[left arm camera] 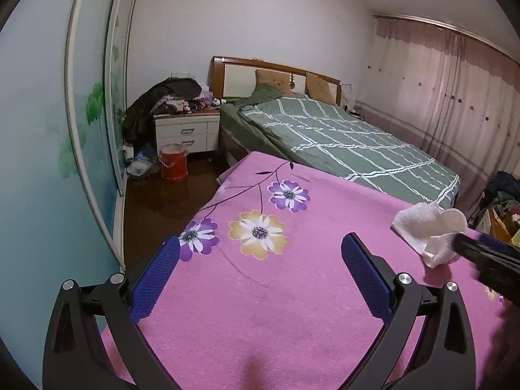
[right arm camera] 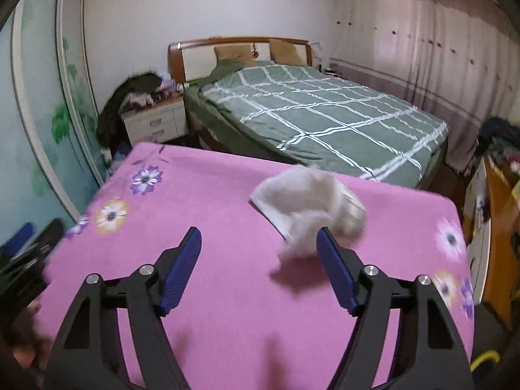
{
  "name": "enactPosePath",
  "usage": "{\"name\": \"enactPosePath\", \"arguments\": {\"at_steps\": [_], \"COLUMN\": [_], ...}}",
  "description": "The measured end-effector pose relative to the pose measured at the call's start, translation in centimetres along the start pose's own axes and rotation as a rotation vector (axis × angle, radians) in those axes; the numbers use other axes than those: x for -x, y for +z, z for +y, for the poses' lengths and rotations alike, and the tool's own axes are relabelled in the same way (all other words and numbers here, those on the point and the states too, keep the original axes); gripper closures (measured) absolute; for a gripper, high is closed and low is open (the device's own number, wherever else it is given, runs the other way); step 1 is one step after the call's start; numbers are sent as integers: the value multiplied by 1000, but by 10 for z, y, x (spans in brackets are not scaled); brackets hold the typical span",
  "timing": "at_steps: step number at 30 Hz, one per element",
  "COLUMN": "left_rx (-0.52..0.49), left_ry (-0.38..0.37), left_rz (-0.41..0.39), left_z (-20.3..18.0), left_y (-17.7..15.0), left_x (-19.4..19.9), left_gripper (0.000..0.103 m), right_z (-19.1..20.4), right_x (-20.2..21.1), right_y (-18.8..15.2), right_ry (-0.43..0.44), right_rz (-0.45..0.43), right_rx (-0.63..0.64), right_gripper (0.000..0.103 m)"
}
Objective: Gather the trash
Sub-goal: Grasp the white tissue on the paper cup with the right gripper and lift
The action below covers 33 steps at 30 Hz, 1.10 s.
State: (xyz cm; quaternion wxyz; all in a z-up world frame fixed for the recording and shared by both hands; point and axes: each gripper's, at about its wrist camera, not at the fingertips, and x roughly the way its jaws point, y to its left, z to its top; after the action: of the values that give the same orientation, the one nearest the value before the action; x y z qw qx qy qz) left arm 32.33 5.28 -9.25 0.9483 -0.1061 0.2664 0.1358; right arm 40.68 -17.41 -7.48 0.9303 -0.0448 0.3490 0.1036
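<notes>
Currently the right gripper (right arm camera: pixel 258 243) has its jaws spread, the crumpled white tissue (right arm camera: pixel 305 206) against its right-hand pad on the pink flowered cloth (right arm camera: pixel 211 292). Centring over the tissue before closing should catch it. The left gripper (left arm camera: pixel 260 247) hovers spread and empty.

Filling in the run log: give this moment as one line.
left gripper: open, empty | right gripper: open, beside tissue | tissue: crumpled on pink cloth, ungrasped
</notes>
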Motion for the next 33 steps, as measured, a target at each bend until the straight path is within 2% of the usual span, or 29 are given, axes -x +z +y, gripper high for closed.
{"name": "enactPosePath", "arguments": {"at_steps": [3,7,10,16,18,21,22,23,30,33], "left_rx": [-12,-47,-66,-84,-83,-81,-83,-87,-104,-111], "left_ry": [-2,5,1,-5,-7,-14,-15,-14,-22,-27], "left_rz": [16,2,1,5,10,18,18,19,18,16], "left_z": [-3,-10,-15,-20,-20,-20,-20,-21,-25,-27], "left_y": [-1,-3,-4,-6,-6,-6,-6,-5,-6,-6], "left_x": [-1,0,0,0,-1,-2,-1,-1,0,0], "left_gripper": [5,5,5,5,5,5,5,5,5,5], "right_z": [13,13,7,4,1,-1,-3,-7,-24,-31], "right_x": [-37,-73,-96,-121,-124,-119,-116,-113,-70,-46], "right_y": [14,29,33,37,34,22,19,15,-10,-18], "right_ry": [-30,-124,-147,-306,-357,-427,-421,-386,-224,-183], "right_rz": [30,39,74,99,108,105,109,130,118,101], "right_rx": [28,50,41,103,125,189,189,169,76,53], "right_gripper": [38,38,38,37,43,74,98,103,103,103]}}
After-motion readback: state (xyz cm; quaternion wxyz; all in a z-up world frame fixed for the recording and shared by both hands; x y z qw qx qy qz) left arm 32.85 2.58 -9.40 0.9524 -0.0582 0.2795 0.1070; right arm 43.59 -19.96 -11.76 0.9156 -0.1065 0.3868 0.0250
